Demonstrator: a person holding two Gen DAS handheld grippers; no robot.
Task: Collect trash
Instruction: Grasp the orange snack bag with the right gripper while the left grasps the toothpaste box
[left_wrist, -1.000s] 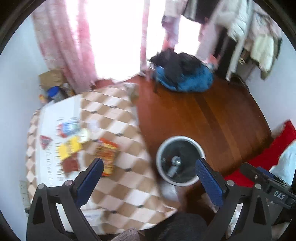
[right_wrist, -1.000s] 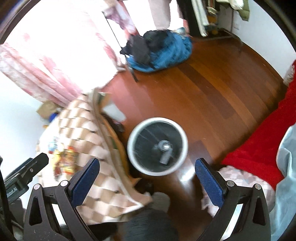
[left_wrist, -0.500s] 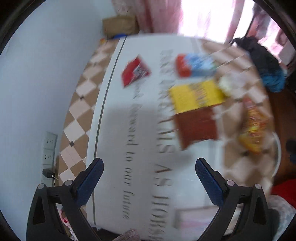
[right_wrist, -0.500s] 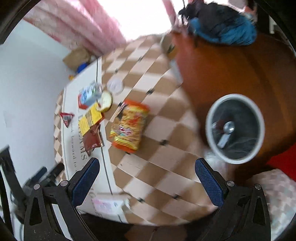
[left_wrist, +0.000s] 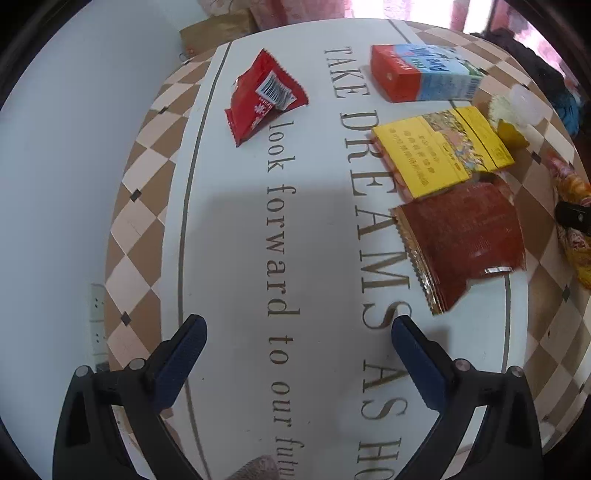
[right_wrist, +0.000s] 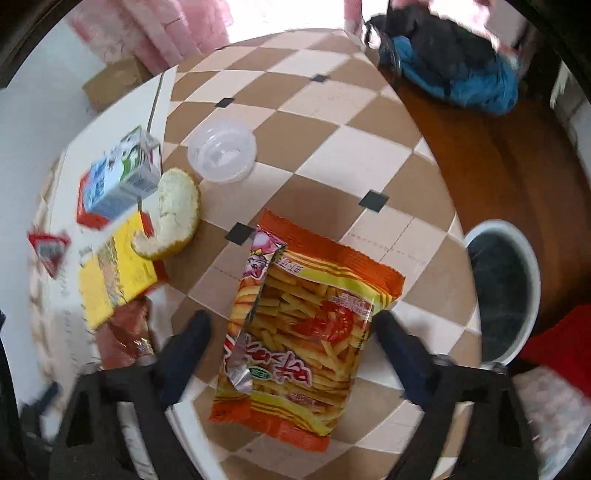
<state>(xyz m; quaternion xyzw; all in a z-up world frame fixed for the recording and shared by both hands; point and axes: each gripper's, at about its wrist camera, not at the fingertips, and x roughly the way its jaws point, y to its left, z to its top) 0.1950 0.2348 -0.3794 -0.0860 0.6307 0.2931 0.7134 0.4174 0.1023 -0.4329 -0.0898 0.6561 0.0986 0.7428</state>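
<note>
Right wrist view: right tool (right_wrist: 290, 325) wide open, straddling the chip bag (right_wrist: 301, 332) on the counter (right_wrist: 332, 122).
Left tool (left_wrist: 297, 328) wide open, empty, above printed cloth; bin (right_wrist: 502, 291) beside counter.

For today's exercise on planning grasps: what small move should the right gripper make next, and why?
Probably lower the right gripper and close on the orange chip bag. Its jaws are open and already straddle the bag, which lies flat on the checkered tablecloth, and the bin stands close on the right.

Four snack wrappers (left_wrist: 460, 247); one carton (left_wrist: 424, 74); one peel (right_wrist: 173, 218); one lid (right_wrist: 221, 149); one bin (right_wrist: 502, 291).
</note>
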